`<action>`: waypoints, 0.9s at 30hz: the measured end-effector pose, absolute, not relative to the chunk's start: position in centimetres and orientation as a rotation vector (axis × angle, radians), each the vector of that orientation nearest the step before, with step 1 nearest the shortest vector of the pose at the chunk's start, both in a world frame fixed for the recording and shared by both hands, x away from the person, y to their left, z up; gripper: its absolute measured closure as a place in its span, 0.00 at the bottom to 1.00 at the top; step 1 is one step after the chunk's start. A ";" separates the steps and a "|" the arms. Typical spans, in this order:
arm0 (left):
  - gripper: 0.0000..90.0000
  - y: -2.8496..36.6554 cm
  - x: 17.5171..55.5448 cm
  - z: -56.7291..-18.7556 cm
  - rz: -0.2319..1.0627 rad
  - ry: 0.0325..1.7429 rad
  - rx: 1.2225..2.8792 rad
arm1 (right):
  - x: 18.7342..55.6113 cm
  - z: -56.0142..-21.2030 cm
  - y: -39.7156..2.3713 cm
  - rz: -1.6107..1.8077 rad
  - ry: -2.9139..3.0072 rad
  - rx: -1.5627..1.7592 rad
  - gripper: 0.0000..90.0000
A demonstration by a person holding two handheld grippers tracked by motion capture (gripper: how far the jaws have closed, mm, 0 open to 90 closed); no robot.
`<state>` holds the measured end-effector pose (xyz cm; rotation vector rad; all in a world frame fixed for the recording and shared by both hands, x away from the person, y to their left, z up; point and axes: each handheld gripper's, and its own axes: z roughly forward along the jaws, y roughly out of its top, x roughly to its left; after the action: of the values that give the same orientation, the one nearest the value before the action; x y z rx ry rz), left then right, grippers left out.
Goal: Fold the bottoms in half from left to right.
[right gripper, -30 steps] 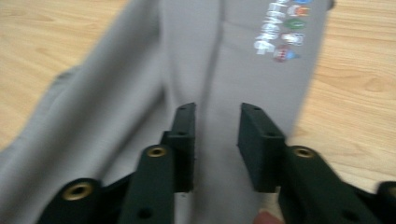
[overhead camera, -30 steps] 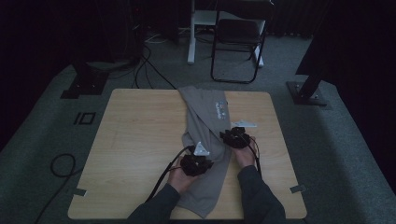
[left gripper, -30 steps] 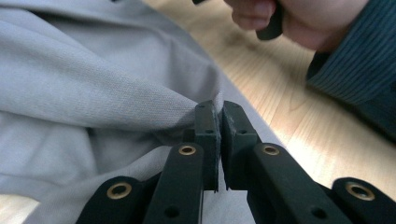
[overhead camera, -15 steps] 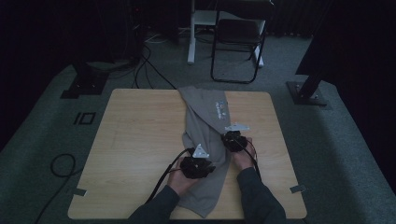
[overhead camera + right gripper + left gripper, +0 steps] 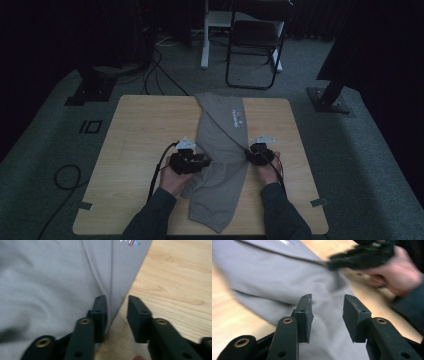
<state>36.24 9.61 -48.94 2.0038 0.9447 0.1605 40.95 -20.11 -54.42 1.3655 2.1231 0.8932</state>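
One grey garment [image 5: 220, 155] is lying folded in a long strip down the middle of the table [image 5: 135, 130], its near end reaching the near edge, with bare wood lying open to the left and right. A small printed logo is showing near its far end. Two grippers are working. The left gripper [image 5: 327, 311] has just been opening, its jaws apart above the cloth's left edge and gripping nothing. The right gripper [image 5: 117, 315] has also been opening, its jaws straddling the cloth's right edge without pinching it.
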 end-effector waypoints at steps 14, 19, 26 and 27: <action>0.84 5.8 39.5 -53.8 0.260 0.996 2.223 | 37.3 -54.6 -19.2 0.897 2.227 1.356 0.74; 0.98 6.4 40.2 -54.3 0.329 1.061 2.204 | 38.2 -54.9 -19.2 0.926 2.194 1.346 0.79; 0.99 8.2 41.8 -54.4 0.415 1.131 2.174 | 40.7 -55.2 -18.1 0.962 2.181 1.324 0.79; 0.99 8.5 42.1 -54.4 0.424 1.142 2.167 | 41.1 -55.2 -17.8 0.961 2.181 1.326 0.79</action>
<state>42.09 8.47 -54.40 2.1675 1.1417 0.4235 41.05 -17.76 -55.17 1.3262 2.1806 0.9607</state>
